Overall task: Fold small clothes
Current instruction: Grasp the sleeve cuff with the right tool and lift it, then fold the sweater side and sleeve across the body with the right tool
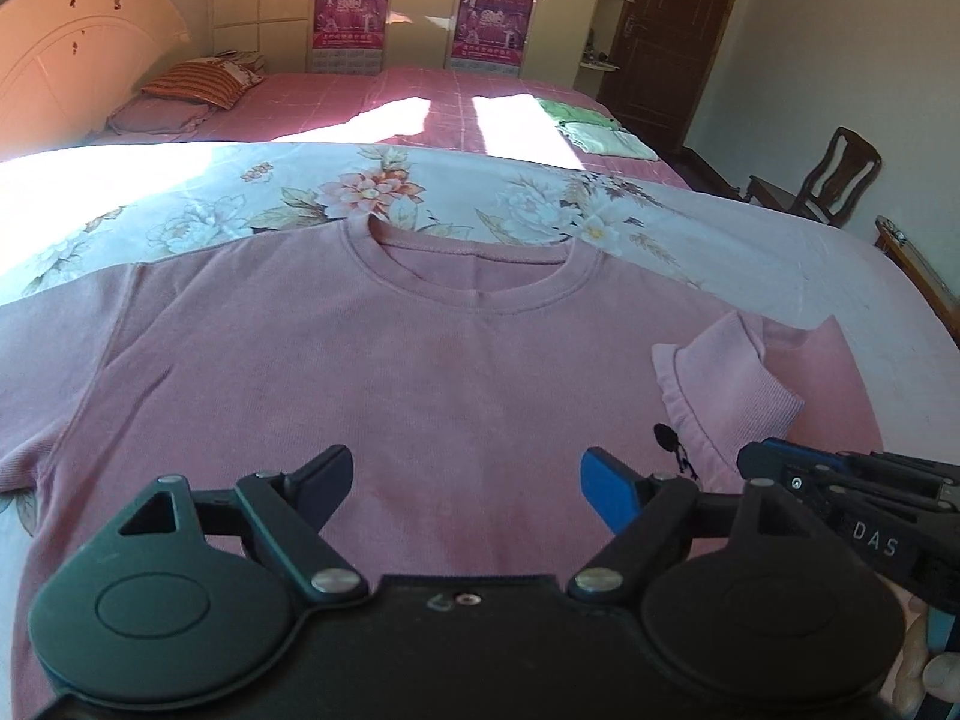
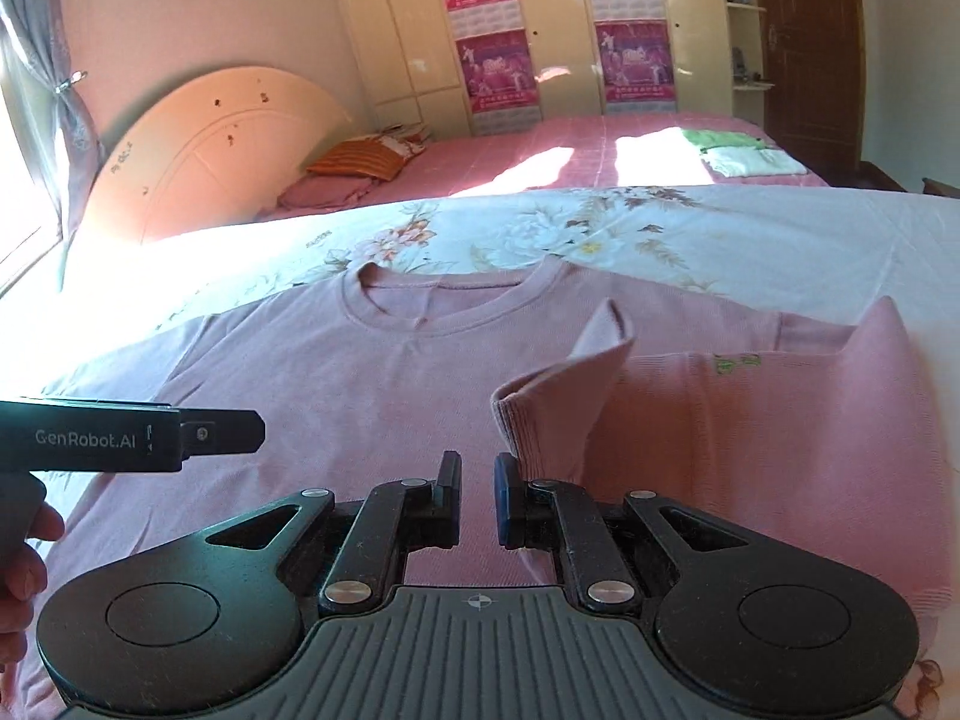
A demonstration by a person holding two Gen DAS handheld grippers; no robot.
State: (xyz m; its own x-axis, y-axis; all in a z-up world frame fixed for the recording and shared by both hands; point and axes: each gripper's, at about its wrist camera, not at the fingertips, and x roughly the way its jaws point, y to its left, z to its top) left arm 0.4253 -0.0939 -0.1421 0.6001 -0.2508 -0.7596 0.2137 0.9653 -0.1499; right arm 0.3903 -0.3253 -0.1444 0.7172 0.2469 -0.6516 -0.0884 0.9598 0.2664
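Observation:
A pink knit sweater lies flat, front up, on the floral sheet, with its round neckline at the far side. Its right sleeve is folded in over the body, cuff towards me. My left gripper is open and empty, hovering over the lower chest. My right gripper hovers over the sweater with its jaws a narrow gap apart and nothing between them. The folded sleeve's cuff lies just past its right finger. The sweater's left sleeve runs out of the left wrist view at the left.
The floral sheet covers the near bed. Behind it is a pink bed with a striped pillow and folded green clothes. A wooden chair stands at the right, by a dark door.

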